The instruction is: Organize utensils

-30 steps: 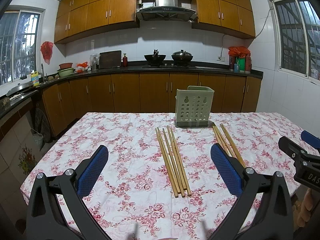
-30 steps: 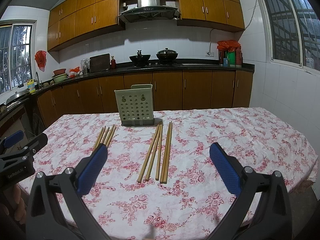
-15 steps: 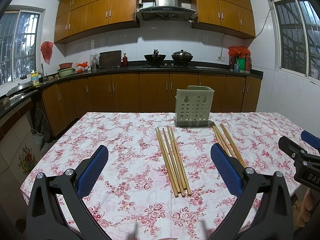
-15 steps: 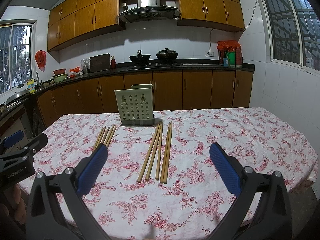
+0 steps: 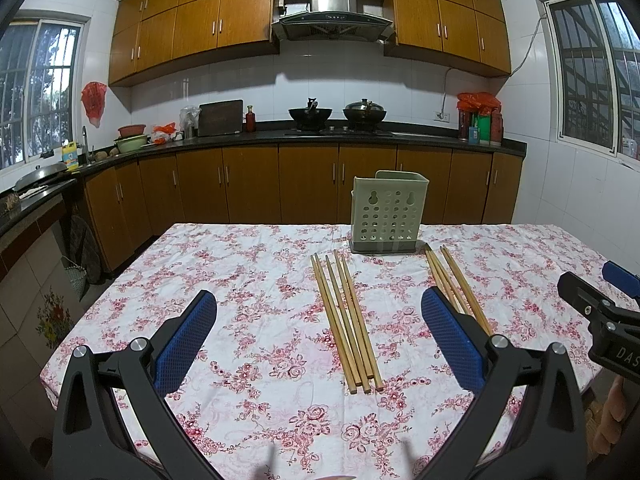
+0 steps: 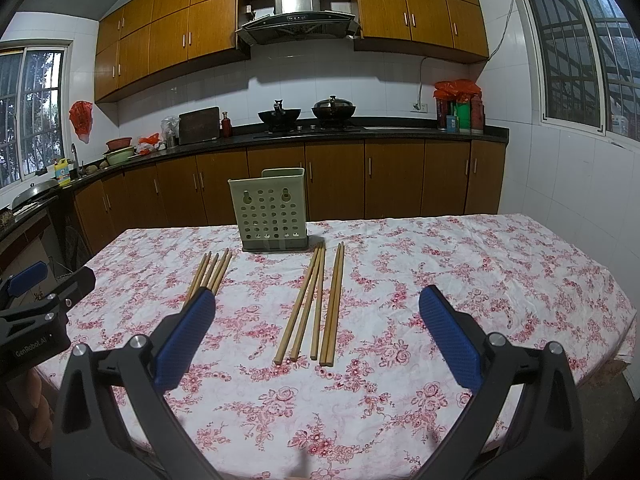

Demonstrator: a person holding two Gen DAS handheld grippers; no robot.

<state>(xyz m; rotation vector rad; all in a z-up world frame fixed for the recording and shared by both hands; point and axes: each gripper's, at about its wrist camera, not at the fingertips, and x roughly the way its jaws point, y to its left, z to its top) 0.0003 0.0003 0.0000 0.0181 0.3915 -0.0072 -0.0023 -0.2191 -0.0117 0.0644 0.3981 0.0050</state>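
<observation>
Nothing was grasped yet. The left gripper (image 5: pixel 318 332) hung released above the worktop's (image 5: pixel 224 264) near edge, facing one chopstick bundle (image 5: pixel 346 320). The right gripper (image 6: pixel 316 330) hung released before the other bundle (image 6: pixel 316 304). Next: pinch a bundle, then carry it to the holder (image 6: pixel 272 210) toward the far edge.

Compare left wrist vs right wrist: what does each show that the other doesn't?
Left wrist only: the right hand-held gripper at the frame's right edge, plus the left hand-held gripper, open.

Right wrist only: the table's right edge, with the left hand-held gripper at the frame's left.

Both: green perforated holder, two chopstick bunches on the floral tablecloth, and the stove.
</observation>
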